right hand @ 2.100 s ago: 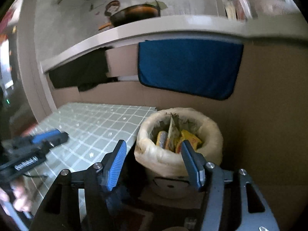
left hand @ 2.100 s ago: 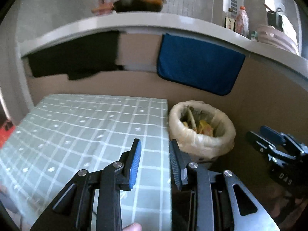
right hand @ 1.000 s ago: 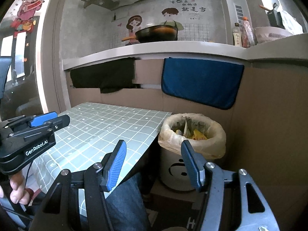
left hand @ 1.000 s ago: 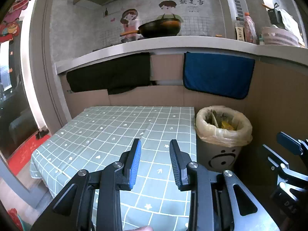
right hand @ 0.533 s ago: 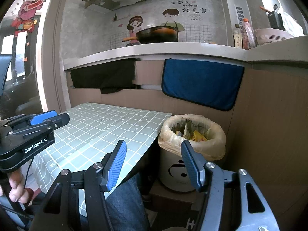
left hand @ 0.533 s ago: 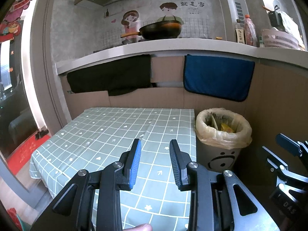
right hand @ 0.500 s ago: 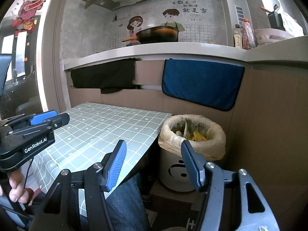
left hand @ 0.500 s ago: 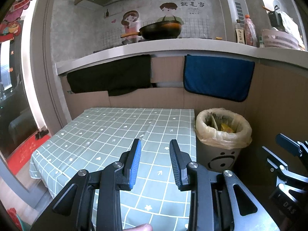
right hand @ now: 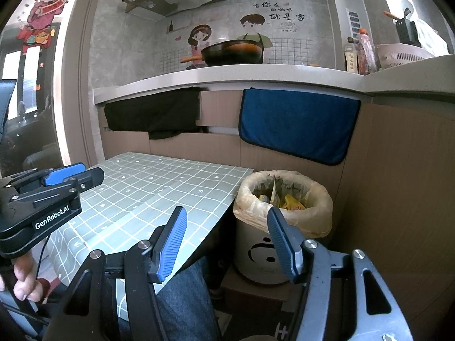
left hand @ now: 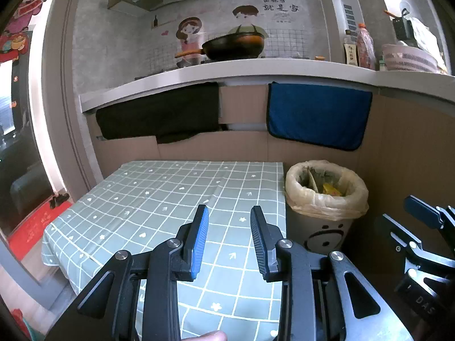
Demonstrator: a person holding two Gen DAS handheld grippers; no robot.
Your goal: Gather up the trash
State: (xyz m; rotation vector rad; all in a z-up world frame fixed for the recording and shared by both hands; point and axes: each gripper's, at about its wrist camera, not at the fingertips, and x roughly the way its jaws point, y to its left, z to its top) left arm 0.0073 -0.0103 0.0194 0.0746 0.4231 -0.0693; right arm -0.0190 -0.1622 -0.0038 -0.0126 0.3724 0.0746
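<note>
A white smiley-face trash bin (left hand: 324, 227) (right hand: 264, 244) with a pale plastic liner stands on the floor at the table's right edge, with yellow wrappers and green scraps inside. My left gripper (left hand: 229, 218) hovers open above the near part of the green checked tablecloth (left hand: 170, 193), nothing between its fingers. My right gripper (right hand: 227, 224) is open wider and empty, held in front of the bin and the table's corner (right hand: 227, 196). Each gripper also shows in the other view: the right gripper (left hand: 421, 233), the left gripper (right hand: 57, 182). No loose trash is visible on the cloth.
A cardboard wall (left hand: 403, 156) backs the table and bin, with a blue towel (left hand: 315, 116) and a black cloth (left hand: 162, 113) hanging from the counter (left hand: 256, 71) above. A wok (left hand: 233, 47), bottles and a basket sit on it. A person's jeans-clad leg (right hand: 182, 298) is under the table.
Two seconds ago both grippers were close over the bin and table; they pulled back and levelled out. Over the last second nothing visibly moved.
</note>
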